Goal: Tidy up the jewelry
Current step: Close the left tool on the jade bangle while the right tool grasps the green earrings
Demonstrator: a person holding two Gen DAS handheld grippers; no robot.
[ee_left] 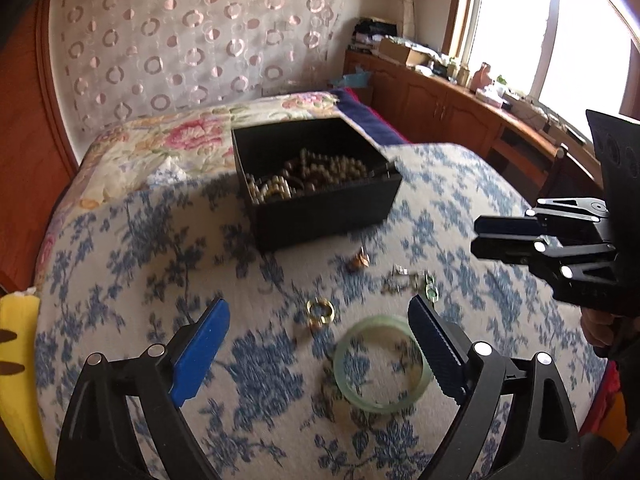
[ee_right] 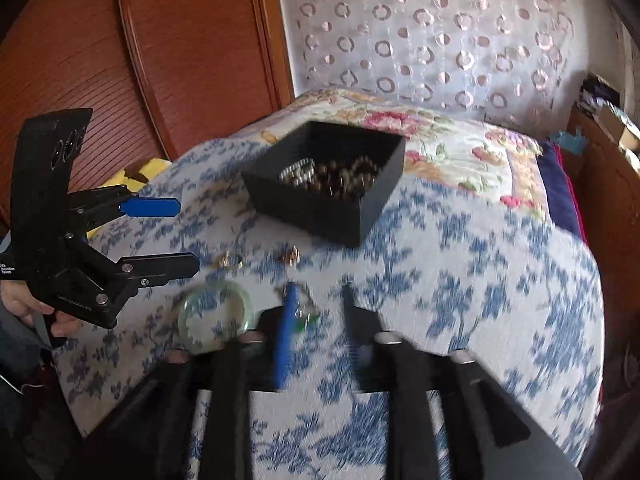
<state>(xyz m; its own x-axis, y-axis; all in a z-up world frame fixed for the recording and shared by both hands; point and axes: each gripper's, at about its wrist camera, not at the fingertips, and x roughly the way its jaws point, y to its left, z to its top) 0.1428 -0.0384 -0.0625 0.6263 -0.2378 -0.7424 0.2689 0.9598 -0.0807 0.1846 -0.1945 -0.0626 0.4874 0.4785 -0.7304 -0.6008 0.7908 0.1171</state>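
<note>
Two grippers hang over the bed (ee_left: 120, 264). We find the left gripper (ee_left: 320, 320) fingers spread wide around a green bangle (ee_left: 382, 364), gripping nothing; the right gripper (ee_right: 320, 296) fingers part-open, empty, over small trinkets (ee_right: 306, 314). A black box (ee_left: 316, 184) holds beads.

A blue-flowered cloth (ee_left: 120, 248) covers the bed, a circle-patterned headboard (ee_left: 192, 40) and wooden cabinets (ee_left: 432, 96) behind
</note>
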